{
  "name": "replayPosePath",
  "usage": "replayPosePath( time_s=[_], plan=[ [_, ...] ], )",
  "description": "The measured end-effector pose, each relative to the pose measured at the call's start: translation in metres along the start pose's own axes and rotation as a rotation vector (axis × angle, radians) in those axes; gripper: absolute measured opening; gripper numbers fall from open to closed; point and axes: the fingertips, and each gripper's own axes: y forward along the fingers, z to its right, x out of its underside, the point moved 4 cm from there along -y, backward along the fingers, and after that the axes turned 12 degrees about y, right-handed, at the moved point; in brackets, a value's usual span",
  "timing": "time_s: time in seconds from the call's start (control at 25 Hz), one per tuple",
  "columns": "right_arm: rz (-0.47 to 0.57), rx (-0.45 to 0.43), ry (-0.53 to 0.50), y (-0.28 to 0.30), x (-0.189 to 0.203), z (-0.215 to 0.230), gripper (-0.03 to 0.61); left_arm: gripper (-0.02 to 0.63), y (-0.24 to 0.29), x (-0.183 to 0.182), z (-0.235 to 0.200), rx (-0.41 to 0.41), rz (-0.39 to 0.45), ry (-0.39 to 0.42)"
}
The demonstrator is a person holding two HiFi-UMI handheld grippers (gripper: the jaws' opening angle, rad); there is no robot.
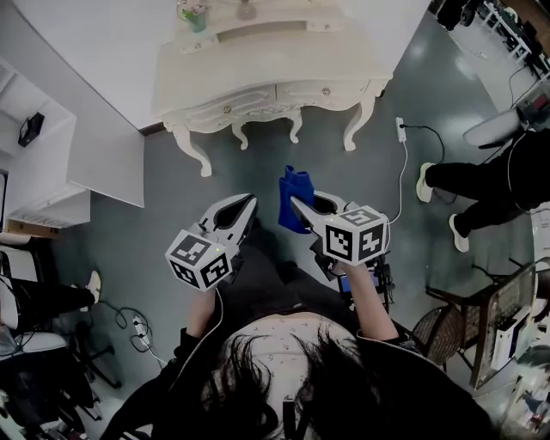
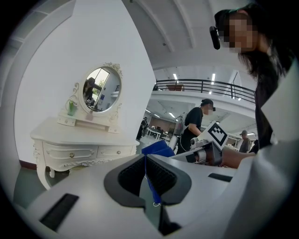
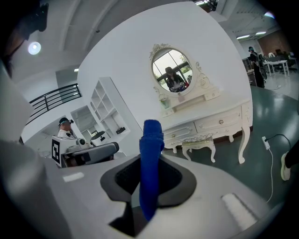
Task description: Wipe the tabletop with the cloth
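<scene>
A blue cloth (image 1: 295,199) hangs folded from my right gripper (image 1: 297,206), which is shut on it; in the right gripper view the cloth (image 3: 152,137) stands up between the pads. My left gripper (image 1: 248,203) is beside it at the same height, its jaws pressed together and only a thin blue line showing in the seam (image 2: 145,161). Both grippers are held in the air over the grey floor, in front of the white dressing table (image 1: 266,73). From the left gripper view the cloth (image 2: 158,148) and the right gripper show just beyond the jaws.
The dressing table (image 3: 210,109) carries an oval mirror (image 3: 172,70) and a green cup (image 1: 194,15). White shelving (image 1: 51,172) stands at the left. A person in black (image 1: 490,185) stands at the right near a floor cable (image 1: 401,129). A chair (image 1: 481,318) stands at the lower right.
</scene>
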Motion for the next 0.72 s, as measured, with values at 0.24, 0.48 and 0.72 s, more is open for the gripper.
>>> replayPosePath(
  time_s=[0.24, 0.48, 0.72],
  plan=[
    [-0.012, -0.015, -0.020, -0.005, 0.008, -0.008, 0.080, -0.011, -0.013, -0.002, 0.008, -0.022, 0.015, 0.007],
    [-0.012, -0.016, -0.028, -0.007, 0.012, -0.013, 0.080, -0.012, -0.018, -0.002, 0.010, -0.026, 0.016, 0.011],
    [-0.014, -0.019, -0.034, -0.009, 0.017, -0.018, 0.080, -0.011, -0.022, -0.001, 0.017, -0.018, 0.012, 0.014]
  ],
)
